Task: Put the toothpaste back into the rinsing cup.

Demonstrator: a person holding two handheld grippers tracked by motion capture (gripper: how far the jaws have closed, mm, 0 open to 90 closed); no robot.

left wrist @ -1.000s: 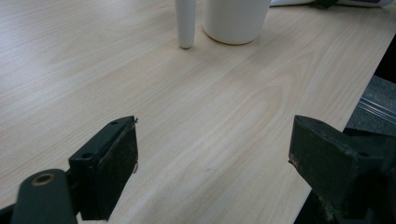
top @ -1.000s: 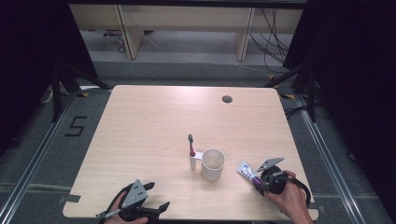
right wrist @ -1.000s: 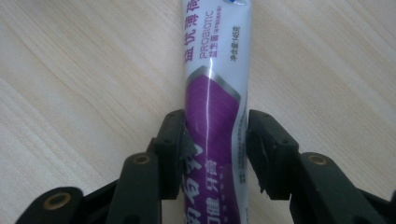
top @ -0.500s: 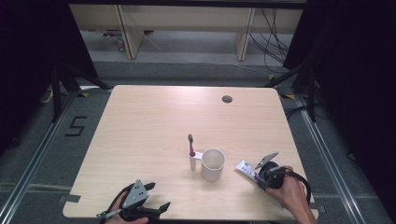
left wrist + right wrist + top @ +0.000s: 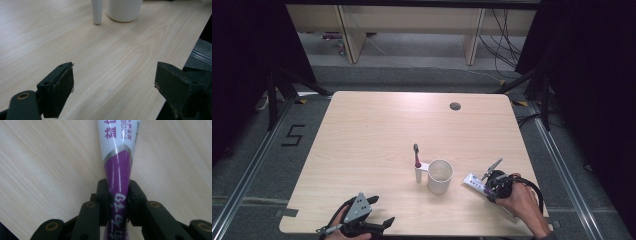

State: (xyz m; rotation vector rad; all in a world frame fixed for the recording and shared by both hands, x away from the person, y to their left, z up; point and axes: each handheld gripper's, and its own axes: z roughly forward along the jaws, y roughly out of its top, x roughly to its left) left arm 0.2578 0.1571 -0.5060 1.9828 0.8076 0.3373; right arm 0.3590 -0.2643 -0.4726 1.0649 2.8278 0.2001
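A white and purple toothpaste tube (image 5: 473, 181) lies flat on the wooden table (image 5: 377, 135) at the front right. My right gripper (image 5: 491, 190) is shut on its purple end (image 5: 117, 170), and both pads press the tube's sides. Left of the tube stands a white cup (image 5: 440, 176), with a toothbrush (image 5: 416, 156) upright in a small white holder beside it. My left gripper (image 5: 381, 225) rests at the table's front left edge, its jaws wide open around bare wood (image 5: 113, 85). The cup (image 5: 124, 10) and the holder (image 5: 97, 11) stand ahead of it.
A round cable hole (image 5: 455, 106) sits near the table's far right edge. Dark floor rails run along both sides of the table, and wooden shelving (image 5: 352, 35) stands beyond it. The right gripper's cable (image 5: 532, 187) loops over the hand.
My right gripper's jaws have closed onto the end of the toothpaste tube, and the hand has shifted slightly left. The left gripper has stayed put.
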